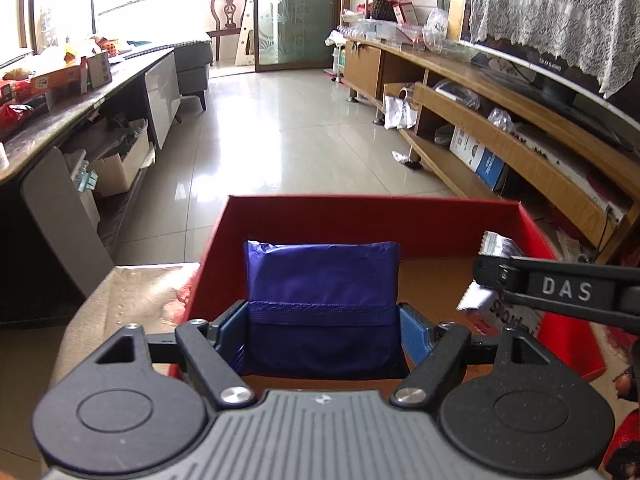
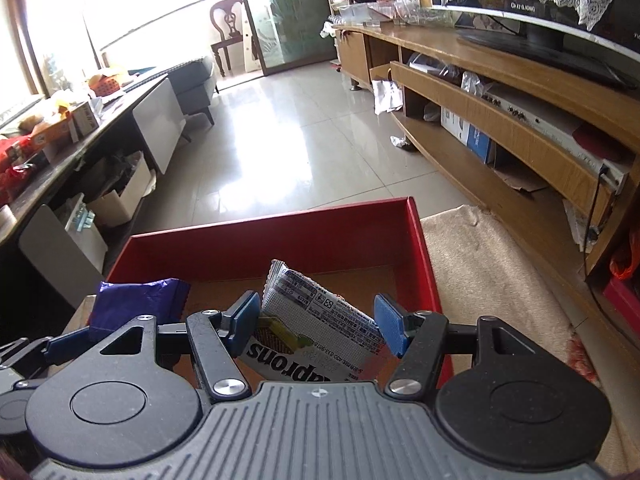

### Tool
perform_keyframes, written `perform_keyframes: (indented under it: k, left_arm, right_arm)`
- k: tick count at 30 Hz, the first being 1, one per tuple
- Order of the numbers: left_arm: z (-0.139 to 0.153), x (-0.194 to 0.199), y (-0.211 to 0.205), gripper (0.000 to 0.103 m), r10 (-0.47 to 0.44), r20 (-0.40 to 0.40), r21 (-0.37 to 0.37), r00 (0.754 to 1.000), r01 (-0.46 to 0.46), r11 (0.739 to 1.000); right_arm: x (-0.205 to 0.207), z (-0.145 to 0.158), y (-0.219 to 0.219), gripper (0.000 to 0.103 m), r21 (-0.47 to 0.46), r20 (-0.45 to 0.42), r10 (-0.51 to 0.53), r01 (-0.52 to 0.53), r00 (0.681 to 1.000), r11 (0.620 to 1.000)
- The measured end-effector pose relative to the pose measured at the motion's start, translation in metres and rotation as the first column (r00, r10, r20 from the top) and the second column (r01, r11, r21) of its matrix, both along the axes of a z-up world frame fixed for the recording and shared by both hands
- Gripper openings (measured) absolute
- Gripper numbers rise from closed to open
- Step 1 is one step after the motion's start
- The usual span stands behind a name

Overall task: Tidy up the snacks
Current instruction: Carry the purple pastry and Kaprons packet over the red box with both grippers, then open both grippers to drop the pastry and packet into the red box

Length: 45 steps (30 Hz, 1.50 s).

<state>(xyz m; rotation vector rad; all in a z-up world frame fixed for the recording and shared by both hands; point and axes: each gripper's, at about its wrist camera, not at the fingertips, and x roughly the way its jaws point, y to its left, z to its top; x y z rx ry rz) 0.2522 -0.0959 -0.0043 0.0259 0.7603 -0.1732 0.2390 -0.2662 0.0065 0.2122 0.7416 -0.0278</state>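
A red box (image 1: 360, 216) with a brown floor stands on a beige-covered surface; it also shows in the right wrist view (image 2: 280, 236). My left gripper (image 1: 322, 320) is shut on a dark blue snack packet (image 1: 322, 276), held upright over the box's left part. My right gripper (image 2: 318, 322) holds a silver-white snack packet (image 2: 320, 320) over the box's right part; its jaws stand wide with the packet between them, touching the left finger. The right gripper (image 1: 560, 288) and silver packet (image 1: 496, 246) also show at the right of the left wrist view. The blue packet (image 2: 136, 300) shows at left.
A beige cloth (image 2: 500, 280) covers the surface right of the box. A wooden TV cabinet (image 2: 500, 92) with a television runs along the right. A cluttered dark counter (image 1: 60, 104) runs along the left. Glossy tiled floor (image 1: 280, 132) lies beyond.
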Motion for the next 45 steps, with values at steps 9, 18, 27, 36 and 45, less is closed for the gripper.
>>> perform_keyframes:
  k: [9,18,27,36,45]
  left_arm:
    - [-0.030,0.012,-0.004,0.073,0.006,-0.034,0.044,0.999,-0.004,0.999]
    - [-0.031,0.011,-0.009,0.082,-0.013,-0.030,0.077,0.999,0.015,0.997]
    - [0.002,-0.003,-0.001,0.082,-0.014,-0.011,0.065,1.000,0.014,0.998]
    - [0.042,-0.045,0.014,0.086,-0.029,0.007,0.037,1.000,0.029,0.999]
    - [0.029,-0.082,0.032,0.086,-0.029,-0.104,0.012,0.994,0.030,0.999]
  right_arm:
    - [0.018,-0.023,0.010,0.070,-0.077,-0.002,0.011,-0.011,1.000,0.997]
    - [0.020,-0.021,0.004,0.080,-0.028,0.012,0.014,-0.013,1.000,1.000]
    - [0.002,0.007,0.004,0.086,-0.033,0.046,0.020,-0.018,0.999,0.999]
    - [-0.034,0.040,0.003,0.089,-0.052,0.062,0.009,-0.006,0.998,0.999]
    - [-0.083,0.043,0.003,0.090,-0.115,0.017,0.010,-0.008,1.000,0.993]
